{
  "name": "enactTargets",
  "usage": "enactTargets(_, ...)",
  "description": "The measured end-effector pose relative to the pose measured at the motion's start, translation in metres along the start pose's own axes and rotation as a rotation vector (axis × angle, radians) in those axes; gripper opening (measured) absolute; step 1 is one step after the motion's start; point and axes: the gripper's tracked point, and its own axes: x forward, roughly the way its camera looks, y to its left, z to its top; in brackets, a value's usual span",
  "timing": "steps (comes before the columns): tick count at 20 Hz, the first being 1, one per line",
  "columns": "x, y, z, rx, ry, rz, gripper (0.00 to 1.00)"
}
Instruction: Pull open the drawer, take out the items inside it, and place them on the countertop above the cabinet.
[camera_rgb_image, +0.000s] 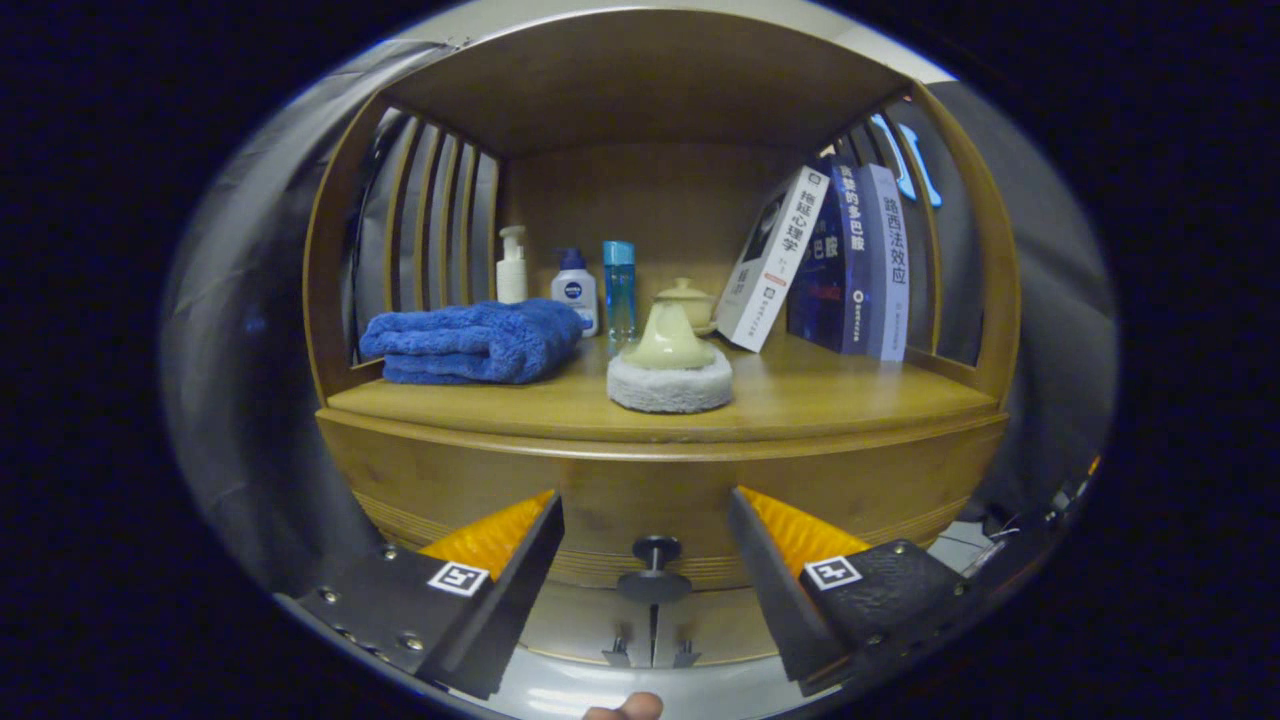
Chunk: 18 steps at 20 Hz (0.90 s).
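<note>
Drawer contents hidden behind closed front; teapot partly hidden by cream-topped pad.

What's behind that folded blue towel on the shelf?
Behind the blue towel stand a white pump bottle and a blue-capped bottle; their bases are hidden by it. The open gripper flanks the drawer knob.

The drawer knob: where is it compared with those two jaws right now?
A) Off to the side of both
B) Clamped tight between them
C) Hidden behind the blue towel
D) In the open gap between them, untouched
D: the drawer knob sits in the wide gap of the gripper, whose jaws stand spread apart, neither one touching it, and the drawer is shut.
</note>
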Motion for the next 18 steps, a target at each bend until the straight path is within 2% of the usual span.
enactTargets(4, -0.023, 0.006, 0.028, 0.0, -0.035, 0.011, 0.99)
enactTargets(13, -0.096, 0.009, 0.157, -0.019, -0.218, 0.008, 0.99)
enactTargets(18, -0.127, 0.009, 0.19, -0.018, -0.252, -0.001, 0.99)
